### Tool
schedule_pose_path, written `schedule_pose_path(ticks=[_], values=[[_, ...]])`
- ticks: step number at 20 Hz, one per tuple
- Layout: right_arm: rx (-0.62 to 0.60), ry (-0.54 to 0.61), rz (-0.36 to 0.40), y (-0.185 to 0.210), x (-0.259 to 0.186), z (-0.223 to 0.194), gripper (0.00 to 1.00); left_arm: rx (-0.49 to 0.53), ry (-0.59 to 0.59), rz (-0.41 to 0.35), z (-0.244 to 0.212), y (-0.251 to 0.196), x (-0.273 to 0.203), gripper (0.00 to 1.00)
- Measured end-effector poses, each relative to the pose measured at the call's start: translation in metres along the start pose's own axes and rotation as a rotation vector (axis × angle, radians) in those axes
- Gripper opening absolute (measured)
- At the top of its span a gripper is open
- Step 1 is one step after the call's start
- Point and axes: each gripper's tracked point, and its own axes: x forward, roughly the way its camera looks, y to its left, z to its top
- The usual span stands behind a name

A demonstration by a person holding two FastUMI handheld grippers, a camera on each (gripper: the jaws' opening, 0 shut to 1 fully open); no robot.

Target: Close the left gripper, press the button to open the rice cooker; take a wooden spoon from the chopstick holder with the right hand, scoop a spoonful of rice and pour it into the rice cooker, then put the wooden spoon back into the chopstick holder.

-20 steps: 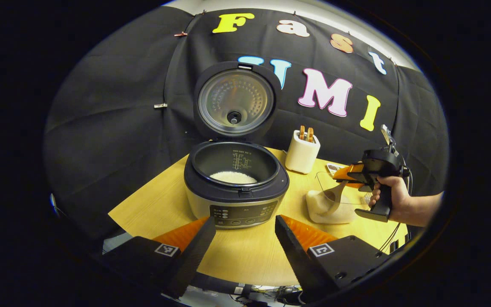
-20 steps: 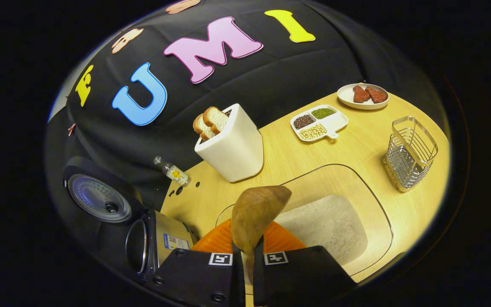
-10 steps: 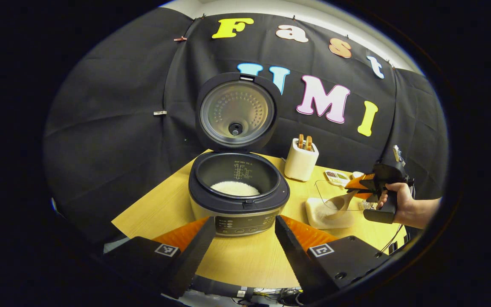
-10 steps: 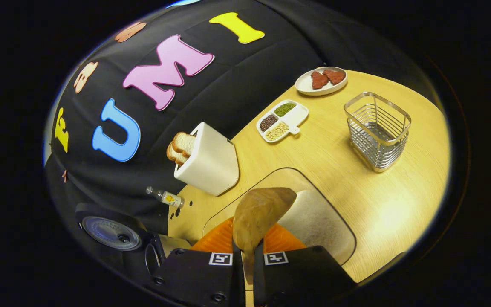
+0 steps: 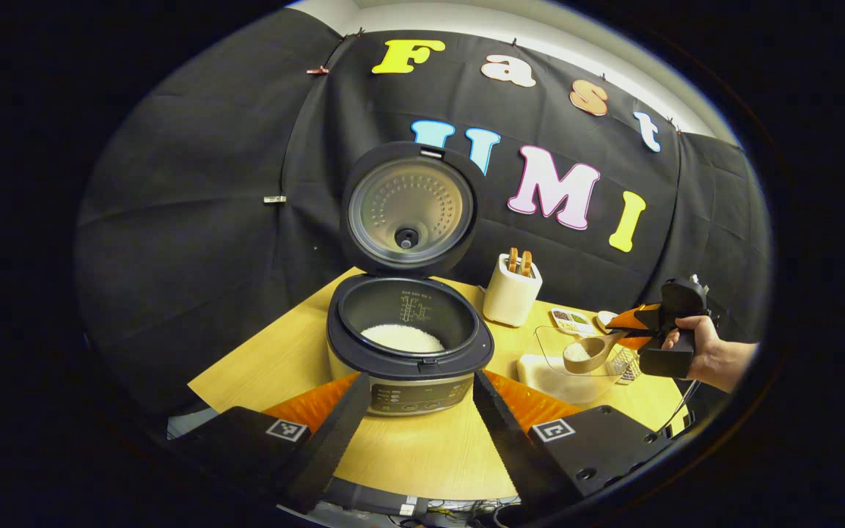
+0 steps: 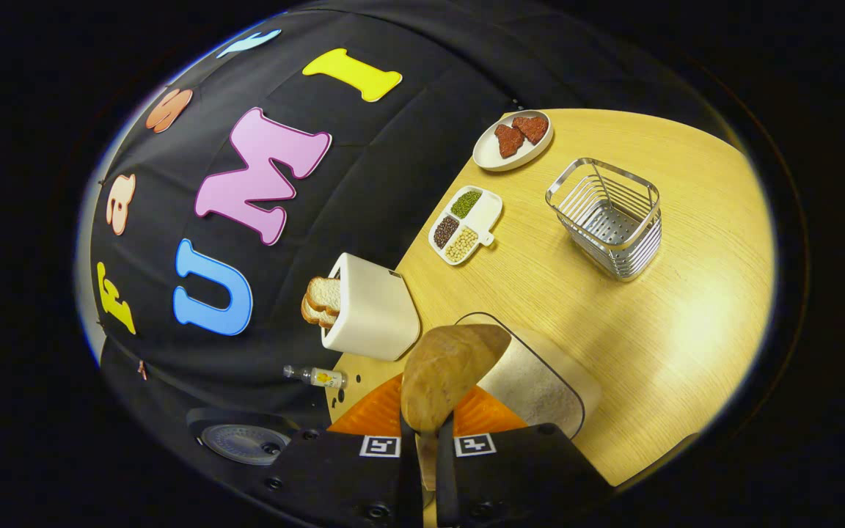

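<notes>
My right gripper [image 6: 422,458] clamps the wooden spoon [image 6: 446,374] over the clear rice container [image 6: 540,381]. At ten o'clock stands the white toaster [image 6: 367,312]; at two o'clock, the wire chopstick holder [image 6: 608,217] on the table [image 6: 686,293].

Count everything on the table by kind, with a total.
Appliances: 2, rice cooker and toaster
Food dishes: 2, meat plate, divided tray
Rice container: 1
Wire holder: 1
Bottle: 1
Total: 7
</notes>
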Motion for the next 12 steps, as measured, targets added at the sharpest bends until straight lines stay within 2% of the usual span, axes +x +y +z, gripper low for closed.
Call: schedule_pose_path(ticks=[6, 8, 9, 12], values=[[0.015, 0.037, 0.116, 0.069, -0.015, -0.011, 0.12, -0.012, -0.047, 0.023, 0.012, 0.016, -0.006, 0.96], [0.03, 0.061, 0.158, 0.096, -0.02, -0.023, 0.12, -0.016, -0.061, 0.028, 0.014, 0.021, -0.009, 0.92], [0.038, 0.074, 0.181, 0.112, -0.022, -0.03, 0.12, -0.017, -0.064, 0.033, 0.013, 0.025, -0.01, 0.95], [0.05, 0.139, 0.245, 0.153, -0.026, -0.064, 0.12, -0.031, -0.069, 0.057, 0.012, 0.041, -0.014, 0.95]])
